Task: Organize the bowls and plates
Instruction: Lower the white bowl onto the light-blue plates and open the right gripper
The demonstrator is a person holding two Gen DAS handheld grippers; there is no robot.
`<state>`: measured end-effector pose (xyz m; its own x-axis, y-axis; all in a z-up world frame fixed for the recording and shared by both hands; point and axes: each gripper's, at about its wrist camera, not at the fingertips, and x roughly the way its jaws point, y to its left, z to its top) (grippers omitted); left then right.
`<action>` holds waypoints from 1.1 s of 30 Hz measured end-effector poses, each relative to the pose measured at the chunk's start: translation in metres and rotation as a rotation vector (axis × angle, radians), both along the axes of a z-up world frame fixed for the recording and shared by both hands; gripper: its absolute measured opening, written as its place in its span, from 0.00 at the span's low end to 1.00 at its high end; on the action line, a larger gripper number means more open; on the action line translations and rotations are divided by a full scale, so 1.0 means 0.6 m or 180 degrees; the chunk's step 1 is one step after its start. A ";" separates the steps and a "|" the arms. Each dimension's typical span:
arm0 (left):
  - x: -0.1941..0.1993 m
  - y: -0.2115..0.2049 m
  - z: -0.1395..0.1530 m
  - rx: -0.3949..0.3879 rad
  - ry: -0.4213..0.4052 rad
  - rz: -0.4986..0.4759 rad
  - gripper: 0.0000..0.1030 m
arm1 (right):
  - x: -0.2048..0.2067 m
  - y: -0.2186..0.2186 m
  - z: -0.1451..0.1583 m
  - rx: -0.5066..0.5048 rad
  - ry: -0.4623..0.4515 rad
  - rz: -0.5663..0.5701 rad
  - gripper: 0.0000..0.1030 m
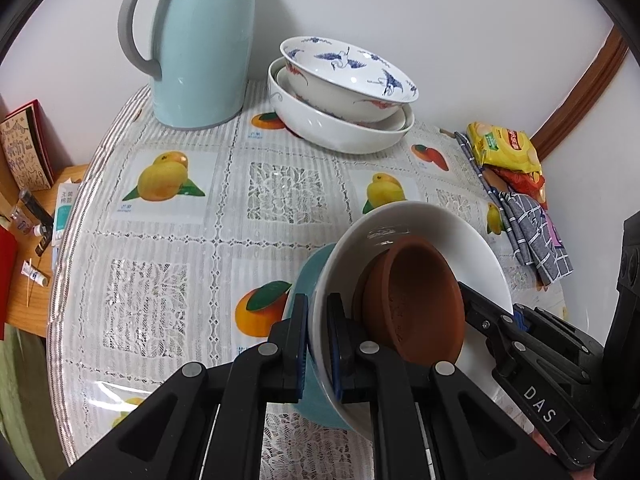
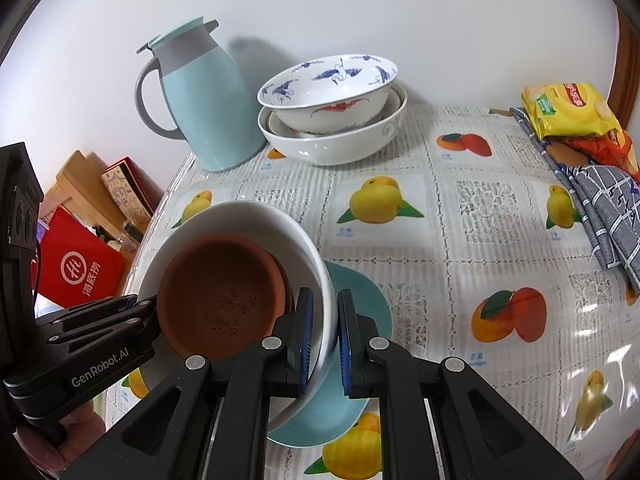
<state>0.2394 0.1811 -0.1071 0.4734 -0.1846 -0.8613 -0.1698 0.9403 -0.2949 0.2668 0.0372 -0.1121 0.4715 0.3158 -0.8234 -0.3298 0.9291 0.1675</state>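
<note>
At the lower right of my left view, my right claw (image 1: 464, 292) bears "DAS". At the lower left of my right view, my left claw (image 2: 148, 304) reads "GenRobot.AI". The red bag (image 2: 80, 276) at left reads "海底捞". The tabletop cloth (image 2: 400, 248) says "mango" under its fruit.

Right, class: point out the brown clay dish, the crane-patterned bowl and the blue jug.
brown clay dish (image 2: 220, 304), right wrist view, inner floor.
crane-patterned bowl (image 1: 340, 68), left wrist view, inside wall.
blue jug (image 1: 200, 52), left wrist view, body.

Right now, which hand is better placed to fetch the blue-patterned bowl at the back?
Probably right: right gripper faces the blue-patterned bowl straight on. From left gripper it lies off right, the jug nearer. Both clamp the white bowl.
</note>
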 end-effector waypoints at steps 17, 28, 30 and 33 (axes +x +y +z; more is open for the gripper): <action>0.010 -0.018 -0.060 -0.0089 0.0147 -0.0108 0.11 | 0.005 -0.021 -0.065 -0.0060 0.0217 -0.0013 0.12; 0.010 -0.016 -0.061 -0.0057 0.0121 -0.0143 0.14 | 0.009 -0.024 -0.066 -0.0077 0.0244 0.0048 0.15; 0.011 -0.019 -0.060 0.0010 0.0132 -0.0157 0.16 | 0.010 -0.024 -0.066 -0.0086 0.0278 0.0053 0.15; 0.011 -0.018 -0.060 0.0044 0.0155 -0.0177 0.19 | 0.009 -0.024 -0.059 -0.0116 0.0259 0.0065 0.16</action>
<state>0.2458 0.1700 -0.1432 0.4202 -0.1974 -0.8857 -0.1311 0.9526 -0.2745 0.2719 0.0227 -0.1477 0.3965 0.2938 -0.8697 -0.3353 0.9283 0.1608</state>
